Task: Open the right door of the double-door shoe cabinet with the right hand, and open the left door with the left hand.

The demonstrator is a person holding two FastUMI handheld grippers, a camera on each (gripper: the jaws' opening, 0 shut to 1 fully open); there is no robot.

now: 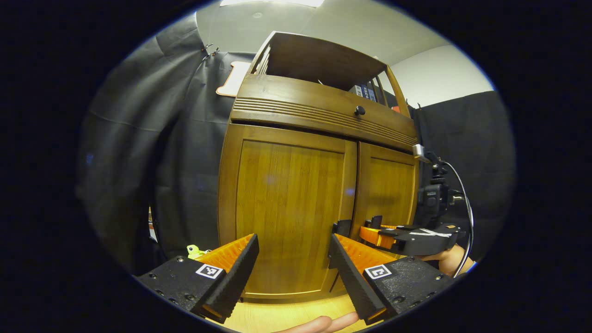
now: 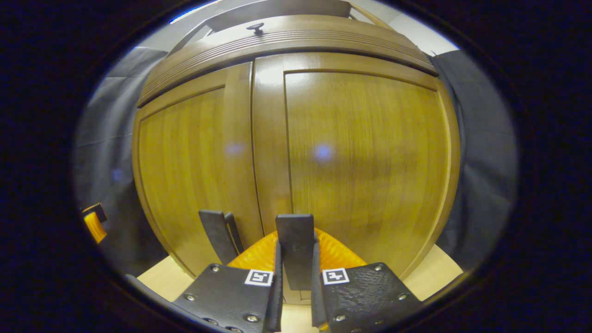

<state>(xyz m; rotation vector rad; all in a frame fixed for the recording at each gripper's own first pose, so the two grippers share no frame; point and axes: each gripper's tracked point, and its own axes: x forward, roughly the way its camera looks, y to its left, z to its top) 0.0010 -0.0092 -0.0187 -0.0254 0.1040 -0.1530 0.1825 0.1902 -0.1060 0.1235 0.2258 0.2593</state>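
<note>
Black cloth walled the booth behind a wooden shoe cabinet [image 1: 319, 185] that stood on a pale wood floor [image 1: 286, 314], both doors apparently shut. Seen from the right gripper view, the right gripper [image 2: 296, 259] was closed on a dark upright handle [image 2: 296, 240] at the foot of the right door [image 2: 365, 157]; a 2nd handle [image 2: 217, 236] on the left door [image 2: 194, 175] stood free. From the left gripper view, the left gripper [image 1: 293, 259] hung wide open and empty, short of the left door. Risks, as judged: a thin handle could slip from the pads if pulled off-axis to the hinge arc, and 2 grippers so near the centre seam could collide
</note>
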